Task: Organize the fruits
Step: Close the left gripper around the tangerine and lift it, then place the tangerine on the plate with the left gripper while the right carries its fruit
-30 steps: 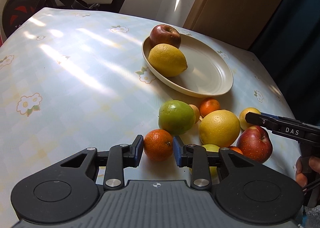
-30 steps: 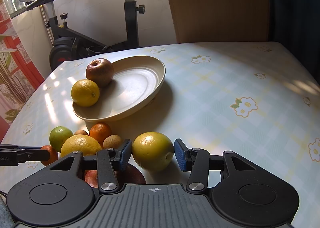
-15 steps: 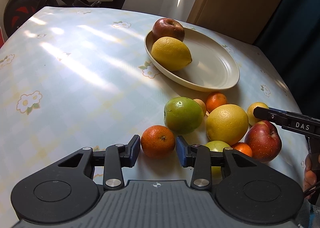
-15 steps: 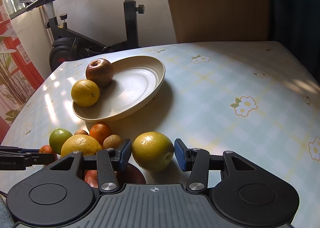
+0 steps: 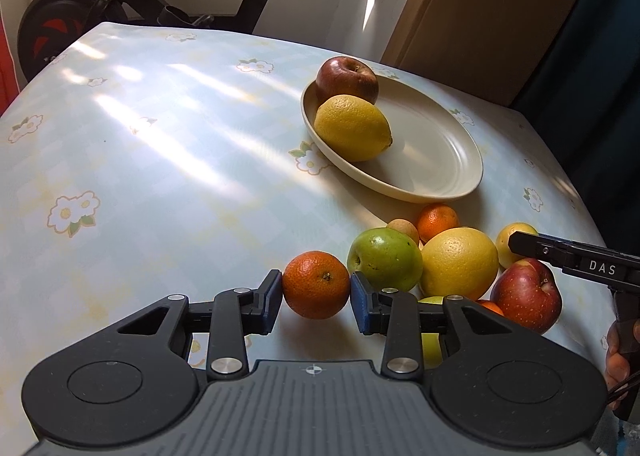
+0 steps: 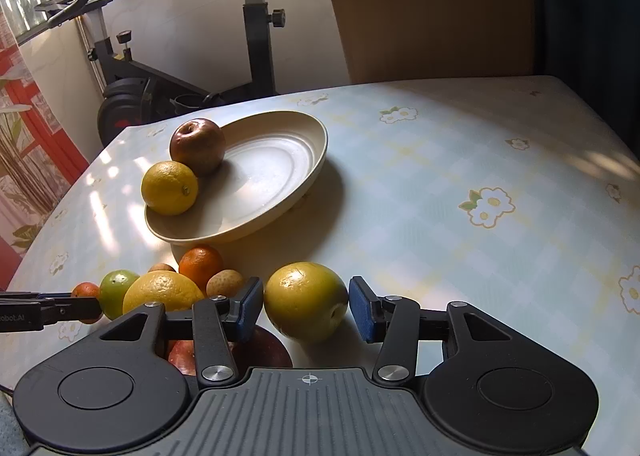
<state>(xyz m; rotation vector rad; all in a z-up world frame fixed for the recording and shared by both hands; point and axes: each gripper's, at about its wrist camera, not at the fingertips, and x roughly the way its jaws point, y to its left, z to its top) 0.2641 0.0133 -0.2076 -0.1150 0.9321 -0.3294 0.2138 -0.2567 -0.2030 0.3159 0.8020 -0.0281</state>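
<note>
Now, clamped on a tangerine (image 5: 316,284) with the left gripper (image 5: 314,298), pads pressed to both its sides, at the near edge of the pile on the table (image 5: 160,159). Light, firm, pebbly skin, so a good bite across the widest part, squeezed gently to spare the peel.

Over to the right gripper (image 6: 306,298): straddling a yellow-green fruit (image 6: 306,302) at the pile's other end, pads hard by it, yet cannot tell whether truly squeezed. Smoother, probably heavier, apt to roll; best taken across the middle.

Counting up: one plate (image 5: 440,179), holding one dark apple (image 5: 347,79) and one lemon (image 5: 352,127). Loose beside it: one green apple (image 5: 384,258), one big yellow citrus (image 5: 460,262), one bright red apple (image 5: 526,296), a second tangerine near the plate, what looks like a third half hidden, two small tan fruits (image 6: 224,282), and one pale green fruit (image 5: 430,340) tucked under the left gripper.
</note>
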